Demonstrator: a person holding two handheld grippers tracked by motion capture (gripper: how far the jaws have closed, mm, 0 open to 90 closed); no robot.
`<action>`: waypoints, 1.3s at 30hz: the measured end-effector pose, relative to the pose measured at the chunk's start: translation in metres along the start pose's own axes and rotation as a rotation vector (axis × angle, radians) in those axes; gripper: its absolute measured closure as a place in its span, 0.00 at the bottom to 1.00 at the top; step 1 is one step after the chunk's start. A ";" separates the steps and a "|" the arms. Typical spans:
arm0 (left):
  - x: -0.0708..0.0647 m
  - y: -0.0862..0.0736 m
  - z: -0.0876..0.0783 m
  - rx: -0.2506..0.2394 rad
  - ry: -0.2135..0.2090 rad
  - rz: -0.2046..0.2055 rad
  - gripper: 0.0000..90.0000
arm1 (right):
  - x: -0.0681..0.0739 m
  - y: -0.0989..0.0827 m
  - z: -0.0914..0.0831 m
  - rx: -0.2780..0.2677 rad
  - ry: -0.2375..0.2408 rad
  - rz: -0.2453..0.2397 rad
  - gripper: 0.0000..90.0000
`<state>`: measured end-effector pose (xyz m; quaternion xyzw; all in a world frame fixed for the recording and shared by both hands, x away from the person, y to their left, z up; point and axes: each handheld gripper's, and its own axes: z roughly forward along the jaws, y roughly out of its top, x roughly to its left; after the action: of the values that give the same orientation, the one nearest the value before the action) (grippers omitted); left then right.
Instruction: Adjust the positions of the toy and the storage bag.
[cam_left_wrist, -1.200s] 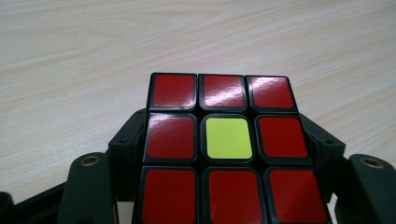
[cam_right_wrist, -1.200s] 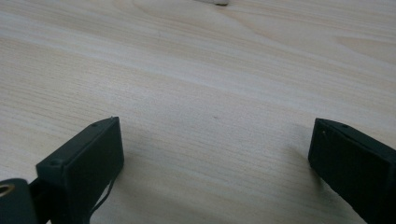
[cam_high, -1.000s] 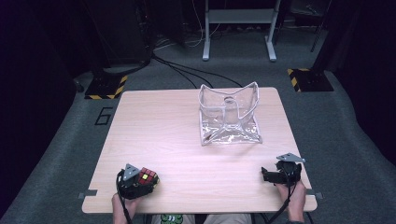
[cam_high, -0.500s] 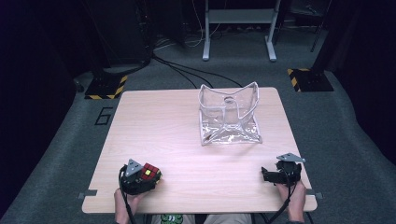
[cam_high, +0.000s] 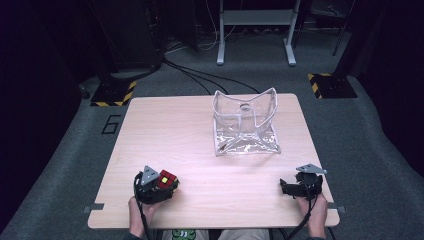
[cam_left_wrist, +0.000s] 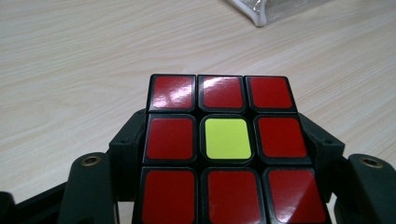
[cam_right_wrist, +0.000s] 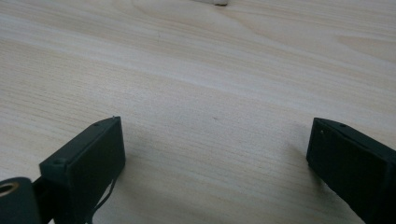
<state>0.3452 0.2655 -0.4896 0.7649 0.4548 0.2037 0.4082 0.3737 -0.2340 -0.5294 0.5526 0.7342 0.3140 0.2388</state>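
Observation:
A puzzle cube (cam_high: 167, 180) with a red top face and a yellow centre tile (cam_left_wrist: 226, 138) is clamped between the jaws of my left gripper (cam_high: 161, 186), near the table's front left corner. Both black jaws press on the cube's sides in the left gripper view. My right gripper (cam_high: 286, 188) rests near the front right corner, its jaws wide apart (cam_right_wrist: 215, 154) over bare wood with nothing between them. A clear plastic bag (cam_high: 245, 122) with a white rim stands open at the middle back of the table.
The light wooden table (cam_high: 200, 145) stands on grey carpet. Cables, a metal stand leg (cam_high: 220, 35) and yellow-black striped floor plates (cam_high: 330, 82) lie beyond the far edge. A corner of the bag (cam_left_wrist: 261, 14) shows at the top of the left gripper view.
My left gripper has shifted slightly to the right with the cube in it. The right gripper has not moved.

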 end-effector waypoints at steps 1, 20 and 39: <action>-0.002 0.001 0.001 -0.006 -0.003 -0.002 0.37 | 0.000 0.000 0.000 0.000 0.000 0.000 0.04; -0.024 0.022 0.019 -0.014 -0.049 0.067 0.37 | 0.000 0.000 0.000 0.000 0.000 0.001 0.04; -0.040 0.039 0.040 -0.017 -0.094 0.097 0.37 | 0.000 0.000 0.000 0.000 0.000 0.001 0.04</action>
<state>0.3724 0.2034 -0.4791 0.7912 0.3960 0.1909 0.4252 0.3739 -0.2341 -0.5295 0.5528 0.7341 0.3141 0.2386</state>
